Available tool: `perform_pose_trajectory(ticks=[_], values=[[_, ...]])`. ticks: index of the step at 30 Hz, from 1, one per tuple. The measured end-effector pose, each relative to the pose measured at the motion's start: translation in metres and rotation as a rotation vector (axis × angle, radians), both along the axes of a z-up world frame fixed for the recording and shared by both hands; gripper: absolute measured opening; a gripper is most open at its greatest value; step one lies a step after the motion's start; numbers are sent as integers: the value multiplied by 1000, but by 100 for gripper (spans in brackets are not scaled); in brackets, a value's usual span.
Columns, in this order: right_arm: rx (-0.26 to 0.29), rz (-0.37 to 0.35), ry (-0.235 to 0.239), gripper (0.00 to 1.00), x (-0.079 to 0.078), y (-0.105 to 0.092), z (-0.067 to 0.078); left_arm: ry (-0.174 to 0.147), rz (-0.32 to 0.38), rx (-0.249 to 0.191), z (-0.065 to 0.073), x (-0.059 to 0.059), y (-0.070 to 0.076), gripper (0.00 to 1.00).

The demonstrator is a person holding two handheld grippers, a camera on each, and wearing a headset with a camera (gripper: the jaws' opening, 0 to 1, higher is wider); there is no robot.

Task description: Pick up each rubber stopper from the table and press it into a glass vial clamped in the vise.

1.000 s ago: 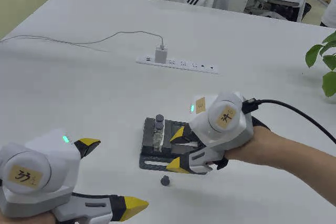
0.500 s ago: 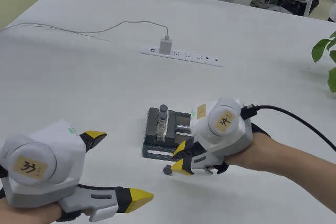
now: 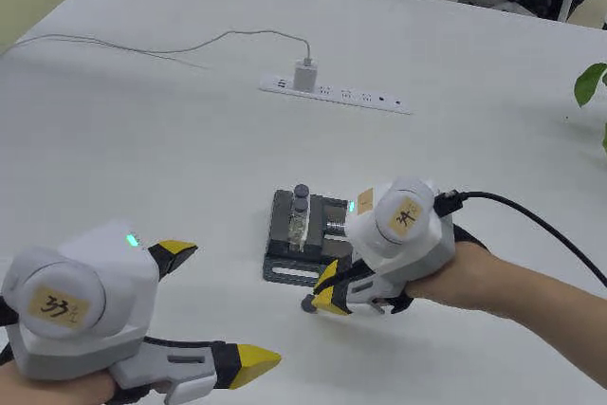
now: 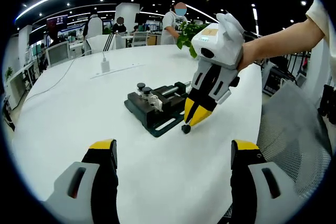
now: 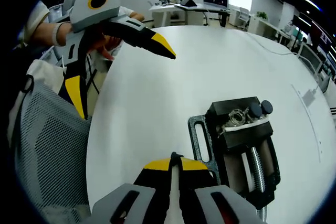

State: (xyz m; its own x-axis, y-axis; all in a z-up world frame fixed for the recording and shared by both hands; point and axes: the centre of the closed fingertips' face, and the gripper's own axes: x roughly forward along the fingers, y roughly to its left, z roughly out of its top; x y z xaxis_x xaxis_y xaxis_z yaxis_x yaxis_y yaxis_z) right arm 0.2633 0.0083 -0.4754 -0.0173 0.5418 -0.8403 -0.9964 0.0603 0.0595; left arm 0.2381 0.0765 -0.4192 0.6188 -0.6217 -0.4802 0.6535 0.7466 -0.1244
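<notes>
The white table (image 3: 142, 139) takes up most of the head view. At the lower left of that view sits the left gripper (image 3: 229, 303). Its jaws are spread wide, the yellow tips are far apart, and there is nothing between them. In its own view those two jaws rise at the bottom corners with bare tabletop between.

Right of centre in the head view, a hand holds the right gripper (image 3: 322, 299) tilted down toward the table, and a black cable (image 3: 531, 215) trails off to the right edge. Its jaws are drawn together to a thin slit, as the bottom of the right gripper view shows.

The black vise (image 3: 283, 225) stands at the centre of the head view, just left of the right gripper's body. A white power strip (image 3: 351, 99) lies in the upper middle, well apart from the vise. A charger (image 3: 305, 75) is plugged into it, and a thin cord (image 3: 142, 47) runs off to the upper left.

Three glass vials (image 5: 244, 115) stand upright in a row, clamped in the vise. In the right gripper view the two toward the right carry dark stoppers and the left one is open at the mouth.

The loose rubber stopper (image 4: 186, 128) is at the centre of the left gripper view. It is low against the tabletop just in front of the vise base, and the right gripper's yellow tips are closed on it.
</notes>
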Motion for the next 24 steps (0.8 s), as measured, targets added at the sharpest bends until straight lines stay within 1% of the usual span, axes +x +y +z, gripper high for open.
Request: perform_pose_trajectory(ticks=[3, 4, 8, 10, 12, 14, 17, 19, 23, 24], values=[[-7, 6, 4, 0, -2, 0, -3, 3, -3, 3, -1, -1, 0, 88], [-12, 15, -7, 0, -2, 0, -4, 4, -4, 4, -1, -1, 1, 88], [-12, 13, -4, 1, -3, 1, -6, 8, -5, 8, -2, -2, 2, 88], [-11, 15, -15, 0, -1, 2, -5, 8, -5, 11, -2, -3, 2, 88], [-8, 5, -7, 0, -2, 3, -5, 11, -4, 10, -3, -4, 2, 88], [-14, -1, -9, 0, -2, 3, -5, 11, -3, 10, -3, -5, 2, 88], [-23, -29, -2, 0, -2, 3, -4, 10, -5, 12, -2, -6, 1, 88], [-19, -42, -2, 0, -2, 4, -4, 2, -4, 13, 0, -6, 1, 87], [-14, -66, 10, 0, -1, 3, -4, -4, -4, 13, 1, -5, 0, 87], [-12, -75, 16, 0, -1, 2, -4, -10, -2, 11, 3, -4, 0, 86]])
